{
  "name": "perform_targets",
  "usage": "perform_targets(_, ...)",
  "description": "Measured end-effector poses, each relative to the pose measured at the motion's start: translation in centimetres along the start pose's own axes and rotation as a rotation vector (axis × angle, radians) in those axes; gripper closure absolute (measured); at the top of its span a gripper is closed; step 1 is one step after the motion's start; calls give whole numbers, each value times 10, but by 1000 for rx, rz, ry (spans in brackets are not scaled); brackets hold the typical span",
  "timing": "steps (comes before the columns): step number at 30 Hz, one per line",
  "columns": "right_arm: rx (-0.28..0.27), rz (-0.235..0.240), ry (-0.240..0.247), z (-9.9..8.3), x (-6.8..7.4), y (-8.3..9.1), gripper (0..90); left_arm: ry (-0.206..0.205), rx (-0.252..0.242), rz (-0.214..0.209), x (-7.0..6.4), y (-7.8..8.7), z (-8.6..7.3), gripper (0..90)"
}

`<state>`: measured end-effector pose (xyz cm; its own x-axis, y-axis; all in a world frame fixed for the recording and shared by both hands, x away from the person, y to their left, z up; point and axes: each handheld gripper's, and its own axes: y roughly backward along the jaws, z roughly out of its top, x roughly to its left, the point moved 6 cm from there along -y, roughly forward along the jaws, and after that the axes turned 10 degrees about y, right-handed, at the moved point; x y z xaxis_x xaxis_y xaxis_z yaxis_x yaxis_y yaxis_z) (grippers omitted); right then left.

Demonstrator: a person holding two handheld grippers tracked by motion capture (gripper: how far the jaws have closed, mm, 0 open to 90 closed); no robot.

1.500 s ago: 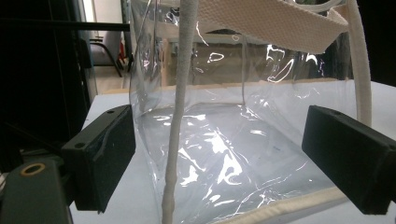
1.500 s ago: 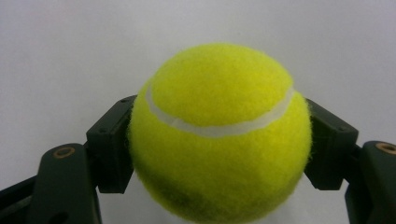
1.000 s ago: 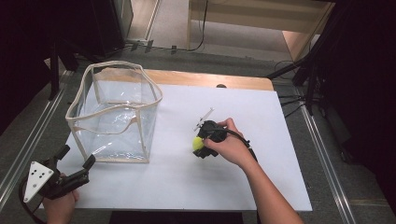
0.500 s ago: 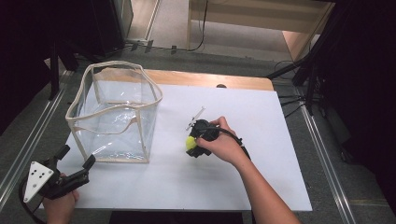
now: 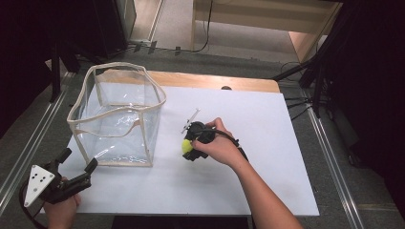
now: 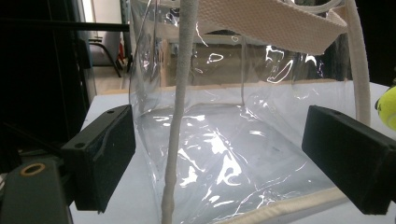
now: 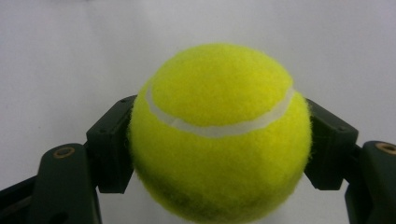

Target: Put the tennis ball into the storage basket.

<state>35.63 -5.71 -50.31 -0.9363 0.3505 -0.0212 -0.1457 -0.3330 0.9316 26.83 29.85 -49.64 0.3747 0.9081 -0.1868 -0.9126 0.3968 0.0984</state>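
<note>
One tennis ball (image 5: pixel 186 146), one clear bag (image 5: pixel 117 117), one white table (image 5: pixel 267 129) and two grippers show here.

Bright overhead light, glare on clear bag (image 6: pixel 219 154), dark surrounds.

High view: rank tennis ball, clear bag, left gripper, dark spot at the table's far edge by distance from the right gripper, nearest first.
1. tennis ball: clamped in the right gripper, mid-table.
2. clear bag: just to its left, apart from it.
3. dark spot and left gripper: too close to call; the spot lies on the table's far edge, the gripper at the near-left corner, jaws open.
</note>
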Motion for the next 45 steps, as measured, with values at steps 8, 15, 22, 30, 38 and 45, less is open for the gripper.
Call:
perform_targets(8, 2, 8, 33, 14, 4, -5, 234, 0, -1, -1, 0, 0, 0, 100)
perform_targets(15, -4, 12, 50, 27, 7, -7, 234, -1, -1, -1, 0, 0, 0, 99)
perform_targets(22, -17, 24, 81, 40, 10, -9, 234, 0, -1, -2, 0, 0, 0, 99)
perform_targets(30, -19, 35, 101, 50, 14, -8, 234, 2, -2, -3, 0, 0, 0, 99)
perform_targets(38, -33, 36, 115, 60, 15, -1, 234, 5, -1, -2, 0, 0, 0, 99)
perform_targets(45, -45, 32, 126, 66, 14, 9, 234, 3, 0, -3, 0, 0, 0, 100)
